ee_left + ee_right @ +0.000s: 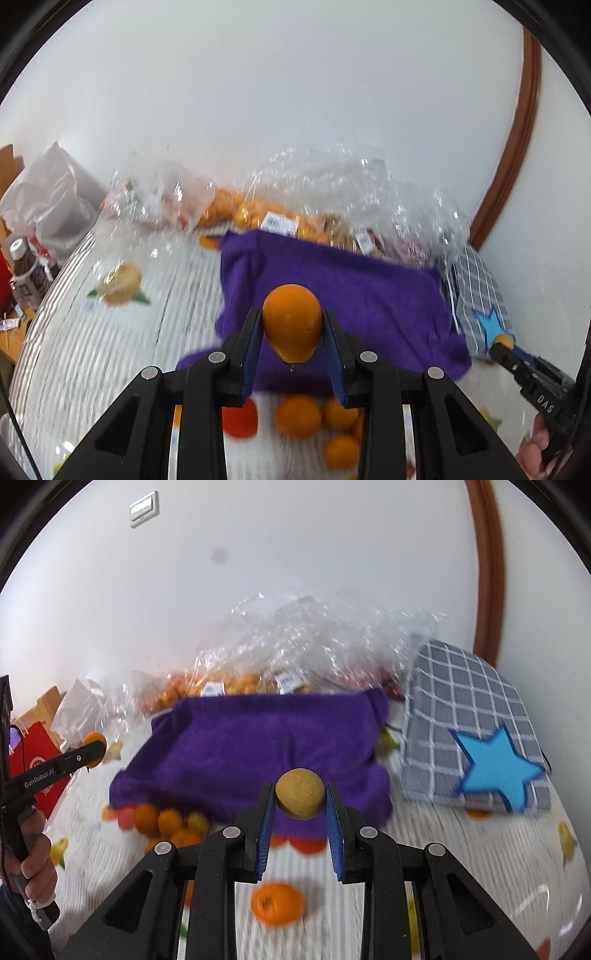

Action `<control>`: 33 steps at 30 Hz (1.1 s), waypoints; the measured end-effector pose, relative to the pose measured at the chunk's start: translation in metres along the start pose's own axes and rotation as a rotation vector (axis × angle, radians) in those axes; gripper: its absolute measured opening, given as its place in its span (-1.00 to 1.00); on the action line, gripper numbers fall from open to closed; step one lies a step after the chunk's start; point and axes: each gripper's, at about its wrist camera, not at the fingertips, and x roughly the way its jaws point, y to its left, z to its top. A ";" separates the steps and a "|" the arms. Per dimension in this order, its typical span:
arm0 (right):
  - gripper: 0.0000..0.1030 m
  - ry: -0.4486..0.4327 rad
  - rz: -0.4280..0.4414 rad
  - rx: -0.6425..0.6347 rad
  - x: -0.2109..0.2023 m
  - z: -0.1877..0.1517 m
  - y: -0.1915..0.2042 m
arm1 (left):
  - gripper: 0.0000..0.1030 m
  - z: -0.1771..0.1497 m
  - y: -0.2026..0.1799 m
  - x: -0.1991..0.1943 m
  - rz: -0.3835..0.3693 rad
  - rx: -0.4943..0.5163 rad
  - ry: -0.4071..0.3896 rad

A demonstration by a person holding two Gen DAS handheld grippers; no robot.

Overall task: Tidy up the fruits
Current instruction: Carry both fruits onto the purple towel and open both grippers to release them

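My left gripper [291, 325] is shut on an orange fruit [291, 321] and holds it above the near edge of a purple towel [351, 295]. My right gripper [300, 797] is shut on a round yellow-brown fruit [300, 794], also raised over the purple towel [258, 738]. Several oranges [299, 415] and a red fruit [240, 419] lie on the table below the left gripper. A loose orange [277, 902] lies under the right gripper, and a cluster of oranges [162, 821] sits at the towel's left corner. The left gripper also shows in the right wrist view [92, 755].
Clear plastic bags [332, 177] with more oranges lie behind the towel against the wall. A grey checked cushion with a blue star [472, 738] is at the right. Bottles [26, 273] and a red bag [33, 764] stand at the left. The tablecloth [110, 350] is white with fruit prints.
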 end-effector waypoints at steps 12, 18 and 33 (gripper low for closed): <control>-0.48 0.078 0.020 0.046 0.100 0.028 -0.007 | -0.40 0.001 0.009 0.089 -0.002 -0.030 0.101; -0.48 0.177 0.022 0.052 0.132 0.012 -0.017 | -0.40 -0.011 0.010 0.101 -0.016 -0.014 0.141; -0.48 0.211 0.085 0.069 0.145 0.002 -0.024 | -0.40 -0.014 0.003 0.109 0.003 0.059 0.123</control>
